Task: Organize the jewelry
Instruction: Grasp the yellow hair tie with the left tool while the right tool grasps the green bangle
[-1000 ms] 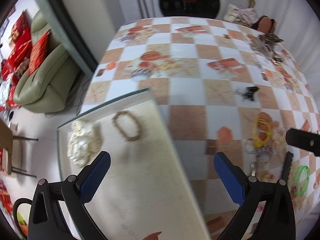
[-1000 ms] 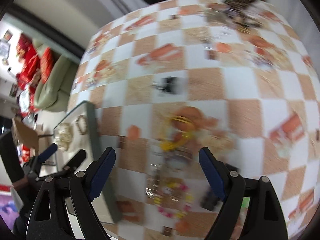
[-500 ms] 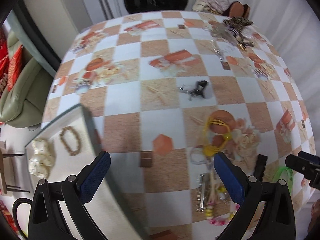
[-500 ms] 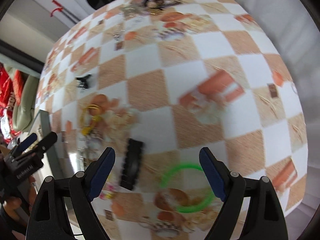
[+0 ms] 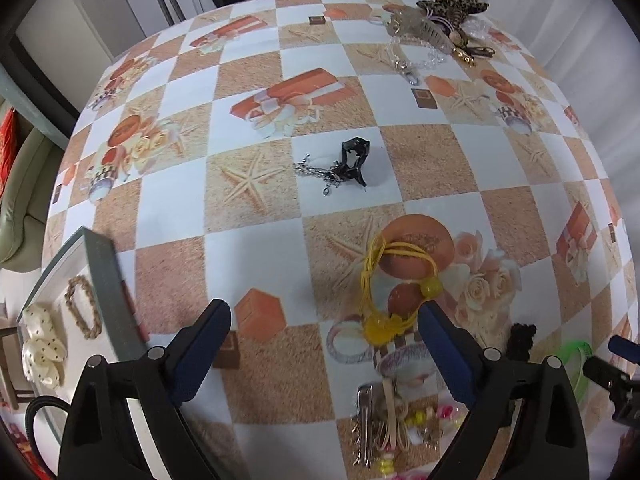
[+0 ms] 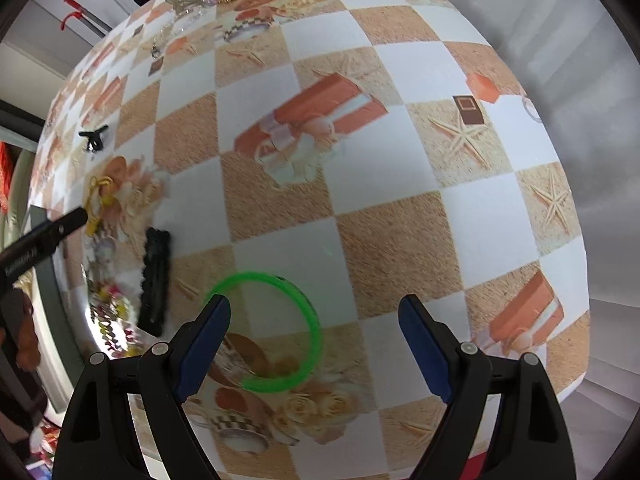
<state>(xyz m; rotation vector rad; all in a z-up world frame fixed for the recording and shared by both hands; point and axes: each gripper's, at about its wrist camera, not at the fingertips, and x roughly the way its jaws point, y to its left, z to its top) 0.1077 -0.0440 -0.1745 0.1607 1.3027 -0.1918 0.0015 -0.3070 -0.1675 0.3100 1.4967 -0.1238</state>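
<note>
My left gripper [image 5: 322,344] points down at the checked tablecloth with its jaws closing and nothing held. A yellow cord hair tie [image 5: 384,280] lies just ahead of its right finger [image 5: 444,352]. Below it sits a heap of hair clips and beads [image 5: 384,420]. My right gripper [image 6: 314,340] stands open over a green bangle [image 6: 314,328], whose left edge runs under the left finger [image 6: 204,344]. A black ruffled clip [image 6: 154,276] lies to the left of the bangle.
A grey-rimmed tray [image 5: 104,280] at the table's left edge holds a woven bracelet [image 5: 82,308] and a cream dotted bow [image 5: 42,348]. A black claw clip with a chain [image 5: 352,160] lies mid-table. More accessories [image 5: 436,20] are piled at the far edge.
Both grippers swept to the right and sank: the left from over the tray to the yellow hair tie, the right from the yellow tie to the green bangle.
</note>
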